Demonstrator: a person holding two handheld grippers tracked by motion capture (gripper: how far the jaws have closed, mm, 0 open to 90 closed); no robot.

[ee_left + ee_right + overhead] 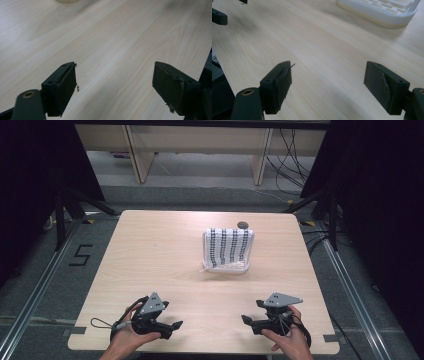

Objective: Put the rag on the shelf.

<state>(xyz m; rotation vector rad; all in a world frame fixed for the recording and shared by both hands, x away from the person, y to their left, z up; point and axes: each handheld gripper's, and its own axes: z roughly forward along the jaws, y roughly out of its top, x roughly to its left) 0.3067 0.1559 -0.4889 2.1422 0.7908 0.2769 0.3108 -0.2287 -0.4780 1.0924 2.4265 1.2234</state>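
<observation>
A white plastic rack (226,266) stands in the middle of the table (150,250). A black-and-white striped cloth (229,246) hangs over it. My left gripper (172,316) is held low over the near left of the table, open, with nothing between its pads (63,86). My right gripper (251,311) is near the front right, also open and empty. The two point towards each other. In the right gripper view its jaws (328,66) stand wide apart above bare wood. The rack's base (379,11) lies ahead at upper right, and the left gripper's jaw tip (218,17) shows at upper left.
A small dark round hole (242,224) sits in the tabletop just behind the rack. Black stands and cables flank the table on the floor, and wooden furniture legs (140,155) stand beyond it. A floor marking "5" (81,255) lies to the left.
</observation>
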